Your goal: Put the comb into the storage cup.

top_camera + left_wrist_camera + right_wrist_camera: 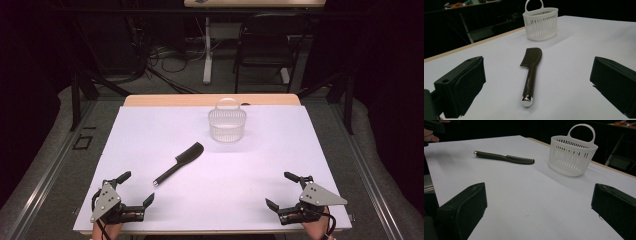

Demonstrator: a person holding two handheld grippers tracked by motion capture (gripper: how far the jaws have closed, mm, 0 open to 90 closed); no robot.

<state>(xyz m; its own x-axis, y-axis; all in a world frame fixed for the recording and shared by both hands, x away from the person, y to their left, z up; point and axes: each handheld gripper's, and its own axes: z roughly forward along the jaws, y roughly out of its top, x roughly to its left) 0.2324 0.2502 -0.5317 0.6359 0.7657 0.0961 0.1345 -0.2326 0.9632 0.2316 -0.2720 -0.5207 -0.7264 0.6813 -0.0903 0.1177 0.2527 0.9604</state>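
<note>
White sheeting covers the bench [280,165], and a strip of bare wood shows along its far edge. The black comb [179,163] lies flat on the sheet, left of the middle, set slantwise: its toothed head points toward the far right and its metal-tipped handle end points toward the near left. Bare surface surrounds it on every side. The white slotted basket [227,124] stands upright near the far edge, well apart from the comb, with its loop handle up.

At the near left corner, the left claw [137,188] sits low over the sheet, close to the front edge, jaws spread wide with nothing between them. In the left gripper view the comb [531,72] lies straight ahead between the two jaws, its handle end nearest, not touched. The right claw [285,190] sits near the front right corner, also spread wide and empty, well apart from comb and basket. A broad open stretch of sheet lies between the two claws, and more runs from the right claw up to the basket [572,152].
</note>
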